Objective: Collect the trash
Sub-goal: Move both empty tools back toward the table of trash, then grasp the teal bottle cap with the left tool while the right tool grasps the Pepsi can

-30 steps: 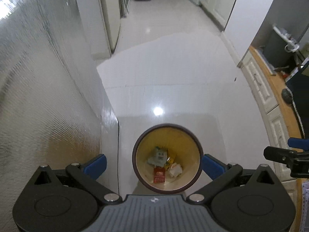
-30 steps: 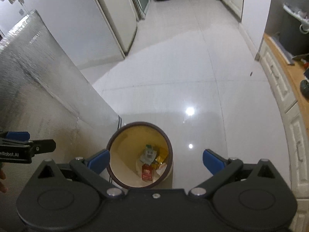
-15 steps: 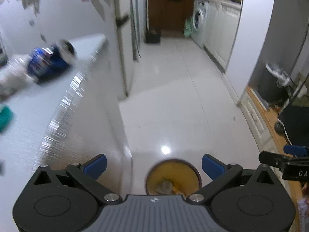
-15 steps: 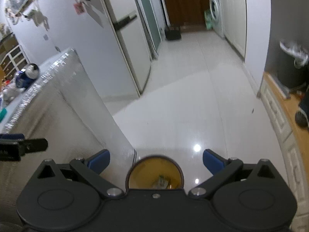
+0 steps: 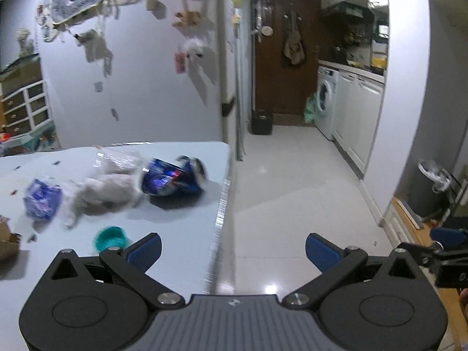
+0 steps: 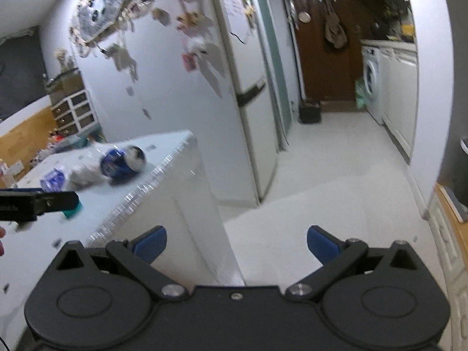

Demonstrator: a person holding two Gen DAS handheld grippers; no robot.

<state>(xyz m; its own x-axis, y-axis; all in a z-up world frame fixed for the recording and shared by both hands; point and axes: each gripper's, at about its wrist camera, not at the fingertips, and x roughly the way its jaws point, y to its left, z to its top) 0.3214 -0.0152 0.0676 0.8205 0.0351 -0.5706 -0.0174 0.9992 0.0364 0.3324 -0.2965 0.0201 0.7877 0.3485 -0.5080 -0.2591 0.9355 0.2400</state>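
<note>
On the pale table [image 5: 175, 216] lie a crushed blue can [image 5: 172, 180], a crumpled clear plastic bottle [image 5: 108, 187] with a blue label [image 5: 42, 200], and a small teal cap [image 5: 110, 238]. The can [image 6: 122, 161] and bottle [image 6: 79, 174] also show in the right wrist view. My left gripper [image 5: 232, 248] is open and empty, raised over the table's right edge, near the cap. My right gripper [image 6: 235, 242] is open and empty, over the table corner. The trash bin is out of view.
A tall fridge [image 6: 248, 93] stands past the table. White tiled floor [image 5: 292, 193] runs back to a washing machine [image 5: 326, 108] and a brown door [image 5: 280, 58]. A dark bin [image 5: 430, 193] and wooden cabinet top [image 5: 409, 219] sit on the right. A cardboard scrap [image 5: 7, 244] lies at the table's left.
Both grippers have tilted up from looking down into the yellow trash bin on the floor to facing the tabletop and the hallway. The bin has dropped out of view. Both stayed open.
</note>
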